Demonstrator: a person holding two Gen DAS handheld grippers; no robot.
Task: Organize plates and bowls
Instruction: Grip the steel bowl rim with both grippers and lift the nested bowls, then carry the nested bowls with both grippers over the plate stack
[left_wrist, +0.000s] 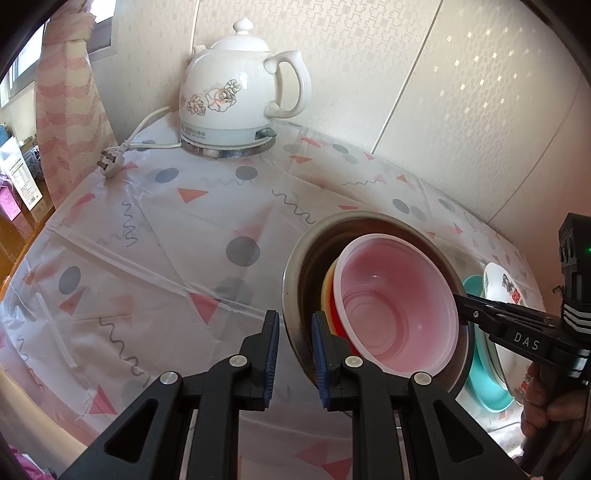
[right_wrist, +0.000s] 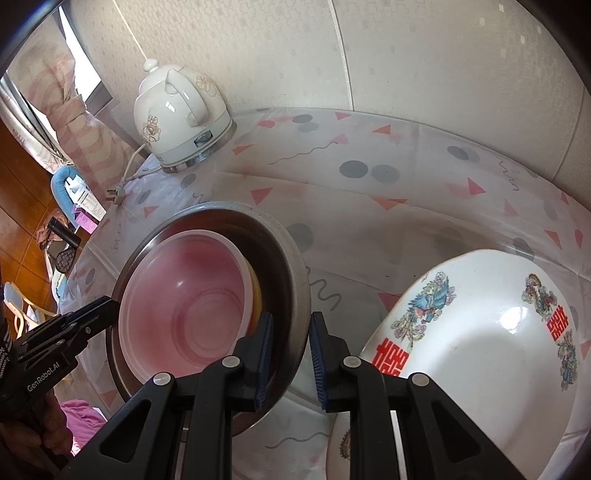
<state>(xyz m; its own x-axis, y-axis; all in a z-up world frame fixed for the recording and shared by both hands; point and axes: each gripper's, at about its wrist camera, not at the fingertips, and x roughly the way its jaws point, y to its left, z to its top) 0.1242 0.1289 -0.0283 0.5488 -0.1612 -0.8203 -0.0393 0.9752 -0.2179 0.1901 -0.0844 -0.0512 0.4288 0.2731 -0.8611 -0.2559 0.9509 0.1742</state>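
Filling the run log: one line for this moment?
left gripper: shut on metal bowl rim | right gripper: shut on opposite rim | contents: nested plastic bowls | beside: printed white plate

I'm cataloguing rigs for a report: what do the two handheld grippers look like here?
Both are matte black plastic. Each finger carries a ribbed dark-blue pad, with silver round pivot bolts behind. The right gripper has white "DAS" lettering, white stripes and a green light; the left gripper reads "GenRobot.AI". No cables or sleeves show.

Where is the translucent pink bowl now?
In both wrist views the translucent pink bowl sits nested on red and yellow bowls inside the metal basin, on the table left of the white decorated plate.
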